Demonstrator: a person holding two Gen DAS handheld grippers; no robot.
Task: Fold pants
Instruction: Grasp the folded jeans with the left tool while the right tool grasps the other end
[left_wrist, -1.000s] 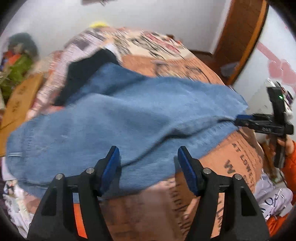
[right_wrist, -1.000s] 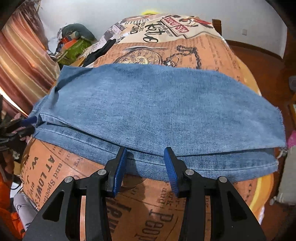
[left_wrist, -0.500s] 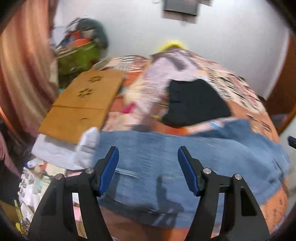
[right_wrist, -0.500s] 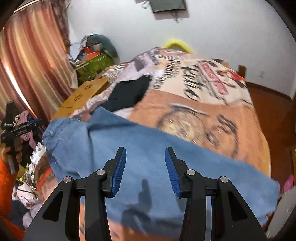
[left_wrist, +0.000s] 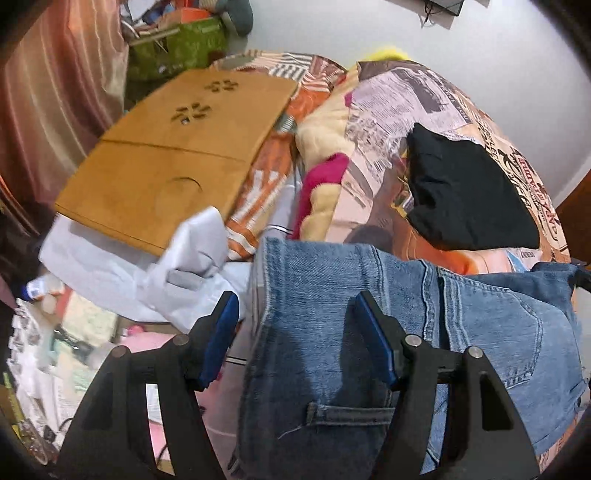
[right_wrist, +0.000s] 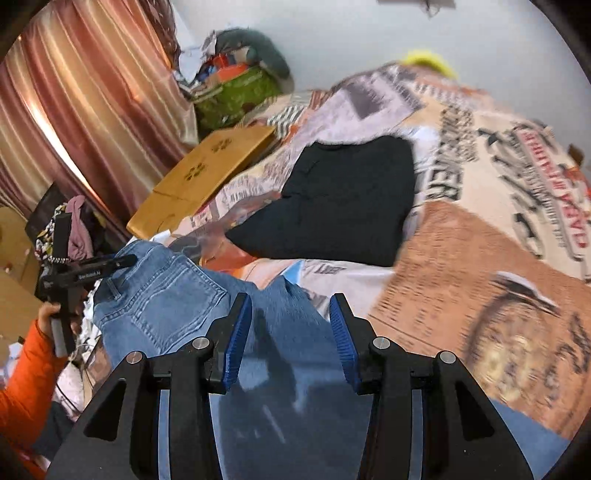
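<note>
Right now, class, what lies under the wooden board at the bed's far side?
The wooden board rests on white cloth at its near corner and on the printed bedspread along its right edge. Whatever is beneath its middle is covered.

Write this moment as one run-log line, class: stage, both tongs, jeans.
stage: mid-fold | left tongs: open above jeans waistband | right tongs: open, empty | jeans: on bed, back pocket up

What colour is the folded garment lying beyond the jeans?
Plain black garment, clearest in the right wrist view.
</note>
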